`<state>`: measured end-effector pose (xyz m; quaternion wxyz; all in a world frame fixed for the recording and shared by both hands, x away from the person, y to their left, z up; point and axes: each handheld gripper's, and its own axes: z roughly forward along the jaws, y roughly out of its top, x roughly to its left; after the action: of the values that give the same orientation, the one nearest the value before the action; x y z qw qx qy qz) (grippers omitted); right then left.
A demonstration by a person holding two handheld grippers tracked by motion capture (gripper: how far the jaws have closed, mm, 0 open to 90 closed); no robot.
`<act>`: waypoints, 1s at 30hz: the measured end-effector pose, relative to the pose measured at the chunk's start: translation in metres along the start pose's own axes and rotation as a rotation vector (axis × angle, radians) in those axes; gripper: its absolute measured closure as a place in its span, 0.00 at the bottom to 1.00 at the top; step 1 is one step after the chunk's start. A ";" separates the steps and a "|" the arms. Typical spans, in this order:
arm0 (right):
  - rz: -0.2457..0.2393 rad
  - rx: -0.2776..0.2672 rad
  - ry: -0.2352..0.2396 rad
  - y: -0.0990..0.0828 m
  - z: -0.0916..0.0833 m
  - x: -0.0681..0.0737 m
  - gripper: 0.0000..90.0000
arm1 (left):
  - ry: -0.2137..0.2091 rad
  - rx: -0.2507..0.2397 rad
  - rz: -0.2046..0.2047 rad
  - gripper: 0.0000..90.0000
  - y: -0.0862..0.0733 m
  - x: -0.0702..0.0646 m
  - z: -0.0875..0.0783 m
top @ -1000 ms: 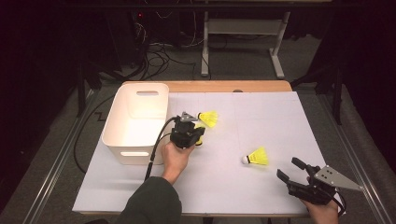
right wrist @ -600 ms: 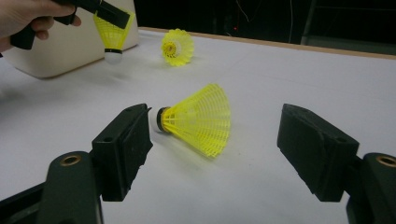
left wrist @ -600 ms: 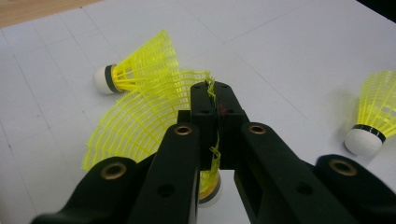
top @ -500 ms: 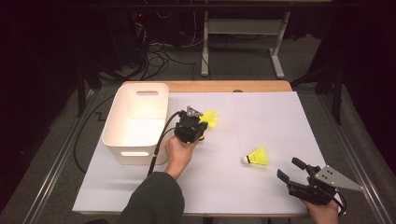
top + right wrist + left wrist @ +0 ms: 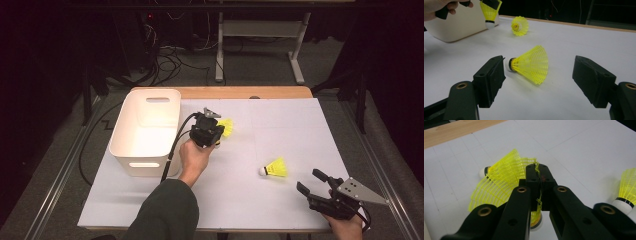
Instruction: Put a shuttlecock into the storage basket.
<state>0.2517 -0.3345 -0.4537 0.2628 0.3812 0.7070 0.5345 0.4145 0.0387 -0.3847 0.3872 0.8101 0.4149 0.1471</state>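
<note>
My left gripper (image 5: 212, 135) is shut on the rim of a yellow shuttlecock (image 5: 537, 220), which hangs cork down just above the table (image 5: 280, 125); the right gripper view has this held shuttlecock (image 5: 489, 12) at top left. A second yellow shuttlecock (image 5: 226, 128) lies on the table right beside it. A third yellow shuttlecock (image 5: 275, 167) lies on its side at the right front. My right gripper (image 5: 309, 181) stands open close behind it, and the third shuttlecock (image 5: 529, 65) lies a little beyond its wide-apart jaws.
A white plastic basket (image 5: 142, 162) with handle slots stands at the left of the white table, just left of my left hand. A wooden strip (image 5: 240, 92) runs along the far edge. Cables and a metal stand lie on the floor beyond.
My left gripper has risen a little and shifted away from me, carrying the shuttlecock. The right gripper and the other two shuttlecocks have stayed put.
</note>
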 end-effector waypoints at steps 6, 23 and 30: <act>0.002 0.000 0.002 0.000 0.000 0.000 0.29 | 0.003 0.005 0.003 0.99 0.005 -0.001 -0.002; 0.006 -0.001 0.006 0.000 0.000 0.000 0.29 | -0.001 0.015 0.013 0.99 0.022 0.000 -0.010; 0.002 0.001 0.005 0.000 0.000 0.000 0.29 | -0.006 0.031 0.013 0.99 0.023 0.001 -0.011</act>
<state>0.2513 -0.3343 -0.4538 0.2602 0.3810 0.7076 0.5352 0.4220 0.0371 -0.3598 0.3749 0.8192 0.4106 0.1406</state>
